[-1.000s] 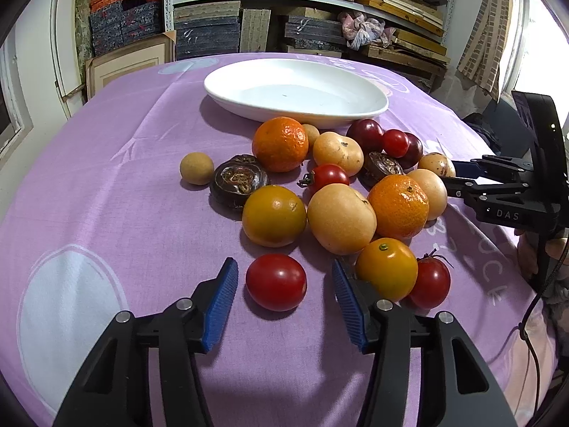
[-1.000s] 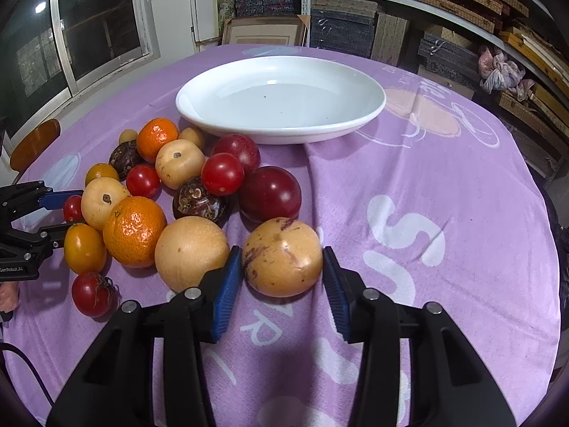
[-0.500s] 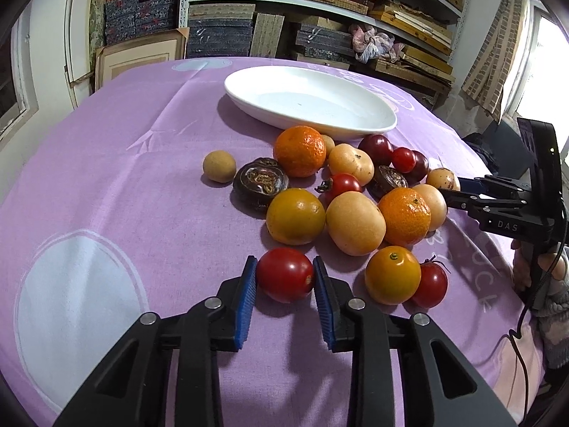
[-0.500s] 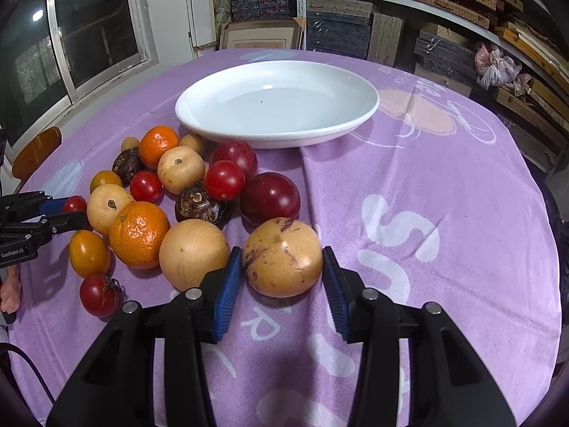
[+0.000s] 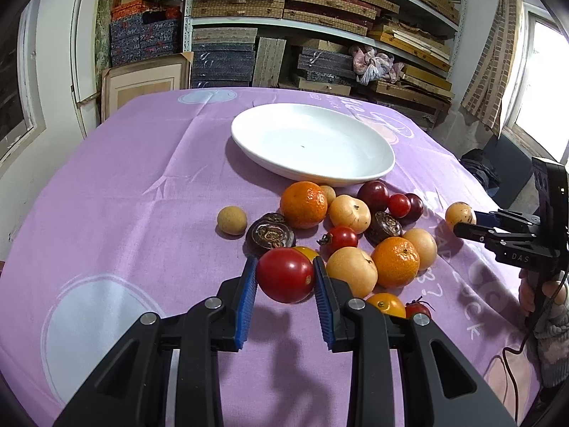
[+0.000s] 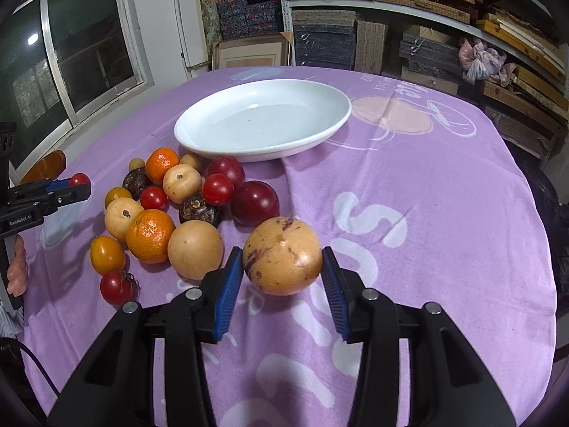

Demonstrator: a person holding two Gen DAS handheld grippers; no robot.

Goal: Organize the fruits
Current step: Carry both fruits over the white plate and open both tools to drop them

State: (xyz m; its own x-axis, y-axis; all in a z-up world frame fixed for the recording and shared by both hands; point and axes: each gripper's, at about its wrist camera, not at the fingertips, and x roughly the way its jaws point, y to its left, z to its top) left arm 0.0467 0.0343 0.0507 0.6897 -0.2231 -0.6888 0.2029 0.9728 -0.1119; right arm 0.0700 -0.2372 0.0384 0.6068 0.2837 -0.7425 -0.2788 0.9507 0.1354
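Observation:
My left gripper (image 5: 285, 274) is shut on a red tomato (image 5: 284, 274) and holds it just above the purple cloth, in front of the fruit pile. My right gripper (image 6: 282, 257) is shut on a tan speckled passion fruit (image 6: 282, 255), also raised off the cloth. An empty white plate (image 5: 313, 142) (image 6: 263, 121) lies beyond the pile. Each view catches the other gripper from the side: the right gripper (image 5: 462, 219) with its fruit (image 5: 459, 215), and the left gripper (image 6: 76, 185) with its tomato (image 6: 79, 179).
Loose on the cloth lie oranges (image 6: 150, 235), tan round fruits (image 6: 195, 254), dark plums (image 6: 254, 203), small tomatoes (image 6: 217, 188) and a yellow tomato (image 6: 106, 254). Shelves of stacked boxes (image 5: 320, 10) stand behind the table. A person's hand (image 5: 544, 291) shows at the right.
The left gripper closed on the red tomato and lifted it off the cloth. The right gripper, holding the passion fruit throughout, raised it and drew slightly away from the pile.

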